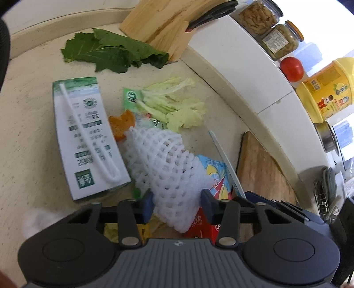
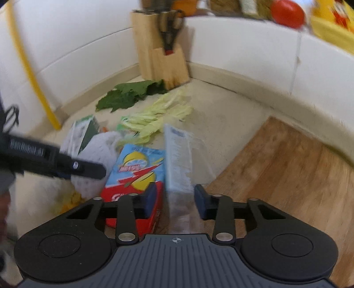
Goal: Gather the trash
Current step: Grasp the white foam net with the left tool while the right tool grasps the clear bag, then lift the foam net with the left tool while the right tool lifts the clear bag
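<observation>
Left wrist view showed the left tool (image 1: pixel 177 202) spread around the white foam net sleeve (image 1: pixel 168 164), lying on the worktop (image 1: pixel 28 124) among scraps, a light, springy, crushable thing best pinched mid-body; the right tool (image 2: pixel 176 200) stood spread around a clear wrapper (image 2: pixel 180 159)

A home kitchen corner.

A wooden knife block (image 1: pixel 161 26) holding scissors (image 1: pixel 212 13) stands on a speckled surface (image 1: pixel 28 106) against white wall tiles (image 2: pixel 73 44). Food jars (image 1: pixel 281 37), a tomato (image 1: pixel 291 68) and a yellow tin (image 1: pixel 327 88) line the ledge, a cutting board (image 2: pixel 287 168) lies beside vegetable leaves (image 1: pixel 112 53) and empty cartons (image 1: pixel 88 137).
</observation>
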Demonstrator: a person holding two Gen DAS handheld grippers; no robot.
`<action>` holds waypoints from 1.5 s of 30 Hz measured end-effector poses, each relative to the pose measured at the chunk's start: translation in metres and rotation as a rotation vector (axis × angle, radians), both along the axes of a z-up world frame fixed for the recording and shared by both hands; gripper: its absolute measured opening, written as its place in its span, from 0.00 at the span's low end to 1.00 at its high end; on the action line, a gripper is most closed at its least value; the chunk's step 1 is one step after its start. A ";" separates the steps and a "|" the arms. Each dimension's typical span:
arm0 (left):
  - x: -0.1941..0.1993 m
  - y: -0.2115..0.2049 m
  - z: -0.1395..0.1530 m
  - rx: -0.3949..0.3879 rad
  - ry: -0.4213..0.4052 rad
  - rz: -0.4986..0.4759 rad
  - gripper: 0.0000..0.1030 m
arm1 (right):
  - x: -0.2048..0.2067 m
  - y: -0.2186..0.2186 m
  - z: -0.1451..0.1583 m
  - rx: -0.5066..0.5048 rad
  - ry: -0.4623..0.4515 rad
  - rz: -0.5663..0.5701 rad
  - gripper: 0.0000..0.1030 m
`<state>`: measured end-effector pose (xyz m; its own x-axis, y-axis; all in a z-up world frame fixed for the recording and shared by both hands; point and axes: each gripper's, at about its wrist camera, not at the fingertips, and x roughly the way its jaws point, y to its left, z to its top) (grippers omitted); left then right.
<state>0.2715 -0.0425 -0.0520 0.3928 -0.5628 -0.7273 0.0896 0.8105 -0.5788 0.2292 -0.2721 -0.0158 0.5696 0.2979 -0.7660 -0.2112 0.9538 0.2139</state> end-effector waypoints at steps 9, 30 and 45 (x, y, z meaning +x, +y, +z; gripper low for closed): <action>0.009 -0.008 0.000 -0.005 -0.020 -0.034 0.33 | 0.002 -0.004 -0.006 -0.087 0.006 -0.055 0.36; 0.027 -0.016 0.008 -0.072 -0.063 -0.069 0.22 | 0.018 -0.047 -0.016 0.292 0.082 -0.188 0.06; 0.019 0.001 0.036 -0.181 -0.112 -0.048 0.21 | -0.005 -0.069 -0.002 0.622 0.039 -0.233 0.06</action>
